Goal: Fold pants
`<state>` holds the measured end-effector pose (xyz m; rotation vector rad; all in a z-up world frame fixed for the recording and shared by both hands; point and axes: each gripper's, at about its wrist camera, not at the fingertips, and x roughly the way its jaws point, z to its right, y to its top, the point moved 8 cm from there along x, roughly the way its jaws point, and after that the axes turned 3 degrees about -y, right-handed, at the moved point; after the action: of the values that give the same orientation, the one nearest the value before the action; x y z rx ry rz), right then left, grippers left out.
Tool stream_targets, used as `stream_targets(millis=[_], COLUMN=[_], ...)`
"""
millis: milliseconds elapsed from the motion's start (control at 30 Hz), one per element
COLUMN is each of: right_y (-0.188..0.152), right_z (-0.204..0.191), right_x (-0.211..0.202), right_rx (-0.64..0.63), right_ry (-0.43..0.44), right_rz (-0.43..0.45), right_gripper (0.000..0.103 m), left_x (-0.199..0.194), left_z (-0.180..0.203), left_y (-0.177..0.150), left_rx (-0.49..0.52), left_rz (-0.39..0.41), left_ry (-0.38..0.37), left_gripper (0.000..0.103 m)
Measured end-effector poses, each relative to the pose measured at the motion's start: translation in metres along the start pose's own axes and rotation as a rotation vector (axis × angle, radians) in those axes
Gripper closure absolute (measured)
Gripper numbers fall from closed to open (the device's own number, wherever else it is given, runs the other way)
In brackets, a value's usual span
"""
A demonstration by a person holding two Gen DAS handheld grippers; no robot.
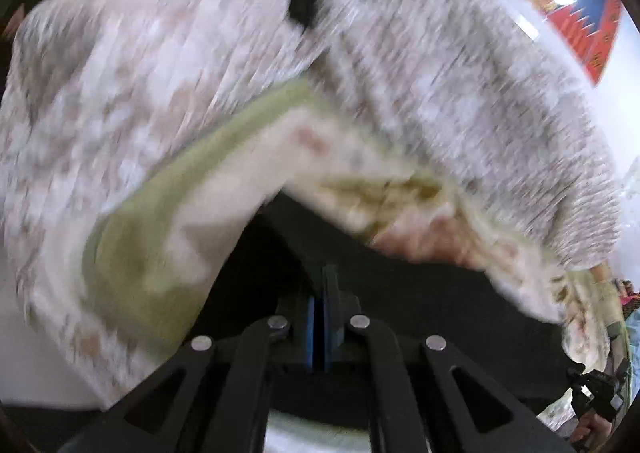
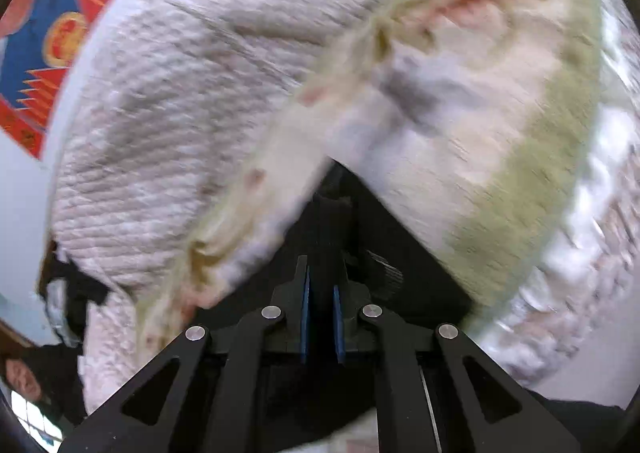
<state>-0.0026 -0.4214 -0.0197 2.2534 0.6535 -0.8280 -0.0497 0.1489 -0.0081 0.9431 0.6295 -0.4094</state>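
pants (image 1: 168, 101): fill most of both wrist views; lifted and draped ahead of both grippers, not lying flat. Heavy motion blur.
pants fabric: pale, ribbed/crinkled knit with faint pink-brown print; outer face greyish-white, inner face smoother cream.
waistband (image 1: 132, 253): olive-green strip, curved, running along the opened top edge; in the right view it sweeps down the right side (image 2: 520, 189).
pants axis: cannot tell exactly; the cloth hangs away from the waistband edge, which is the end nearest both cameras.
left gripper (image 1: 320, 281): pitched downward; jaws together, blue pads touching. Cloth edge sits just above the tips; whether fabric is pinched is not visible.
right gripper (image 2: 322, 209): pitched downward; black fingers closed at the tips, narrow slit between the blue pads lower down. Cloth edge meets the tips; a pinch seems likely but is hidden by blur.
wall hanging (image 2: 52, 37): red and blue with gold emblem, on a white wall behind the pants; also top right in the left view (image 1: 576, 17).
person (image 2: 24, 377): bystander in dark clothing, lower left corner of the right view.
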Motion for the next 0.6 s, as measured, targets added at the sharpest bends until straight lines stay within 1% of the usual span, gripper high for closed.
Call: stream_targets(millis=[33, 67, 100, 200, 267, 333, 467, 533, 600], right_y=[-0.005, -0.007, -0.007, -0.004, -0.004, -0.008, -0.01, -0.011, -0.013], right_z=[0.009, 0.012, 0.01, -0.003, -0.004, 0.001, 0.009, 0.015, 0.019], right_x=[0.006, 0.009, 0.008, -0.005, -0.007, -0.001, 0.004, 0.011, 0.012], right_rx=[0.015, 0.02, 0.011, -0.025, -0.042, -0.049, -0.065, -0.058, -0.052], right_ry=[-0.02, -0.02, -0.02, -0.005, -0.015, -0.051, -0.078, -0.093, -0.095], right_rz=[-0.026, -0.038, -0.037, -0.009, -0.004, -0.027, -0.039, -0.06, -0.064], right_gripper=[0.094, 0.094, 0.094, 0.094, 0.094, 0.094, 0.094, 0.094, 0.093], left_x=[0.004, 0.007, 0.006, -0.005, -0.009, -0.008, -0.002, 0.002, 0.002], left_z=[-0.006, -0.01, -0.013, -0.011, -0.011, -0.014, -0.018, -0.021, -0.02], left_y=[-0.008, -0.012, -0.015, -0.016, -0.02, -0.023, -0.031, -0.036, -0.038], left_rx=[-0.018, -0.019, -0.018, -0.009, -0.001, -0.004, -0.002, -0.004, 0.016], left_rz=[-0.025, -0.032, -0.035, -0.016, -0.017, -0.025, -0.046, -0.065, -0.076], left_ry=[0.005, 0.018, 0.031, 0.025, 0.02, 0.028, 0.04, 0.052, 0.062], left_gripper=[0.099, 0.099, 0.099, 0.099, 0.099, 0.099, 0.099, 0.099, 0.098])
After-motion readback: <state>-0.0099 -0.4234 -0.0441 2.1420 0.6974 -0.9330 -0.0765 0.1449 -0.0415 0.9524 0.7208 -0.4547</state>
